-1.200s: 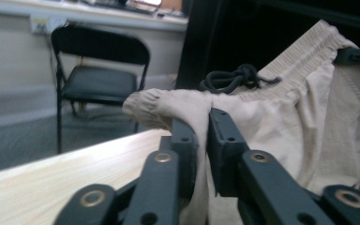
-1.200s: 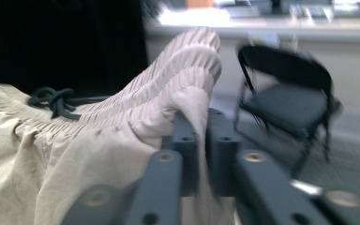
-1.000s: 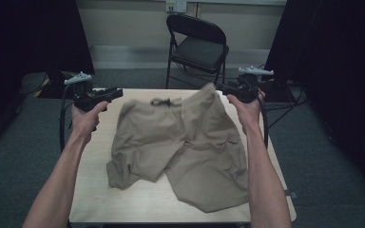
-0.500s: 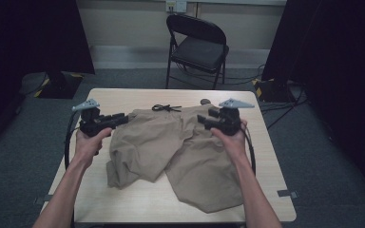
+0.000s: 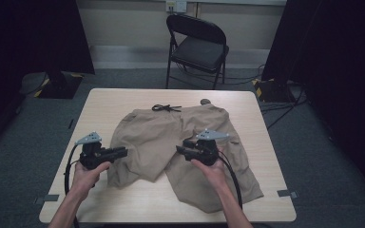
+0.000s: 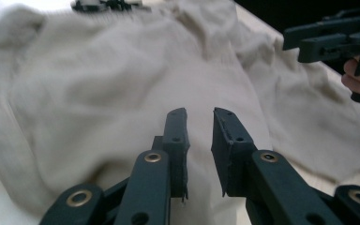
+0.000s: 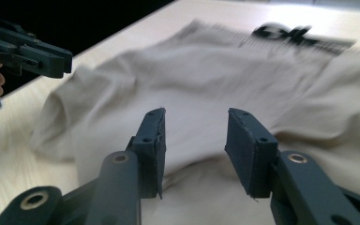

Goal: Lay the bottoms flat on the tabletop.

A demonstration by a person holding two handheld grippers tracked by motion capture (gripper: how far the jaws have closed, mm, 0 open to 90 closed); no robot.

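A pair of khaki shorts (image 5: 157, 137) lies flat on the wooden table (image 5: 123, 99), waistband at the far side, its black drawstring (image 5: 165, 108) spilling off the top. My left gripper (image 5: 122, 152) points at the outer edge of the left leg. In the left gripper view its jaws (image 6: 199, 115) have just been closing; a narrow gap is left with nothing in it, the cloth (image 6: 98, 84) lying beyond. My right gripper (image 5: 180, 150) hovers over the right leg. Its jaws (image 7: 194, 117) have also been closing and stand apart, empty, above the fabric (image 7: 225, 79).
A black folding chair (image 5: 197, 45) stands behind the table's far edge. Dark curtains flank the room and cables run along the floor at the right. Bare tabletop shows left of the shorts and along the near edge.
A second ago both grippers held the waistband up at the far edge. The shorts now lie on the table, and both hands have let go and drawn back toward me, lower.
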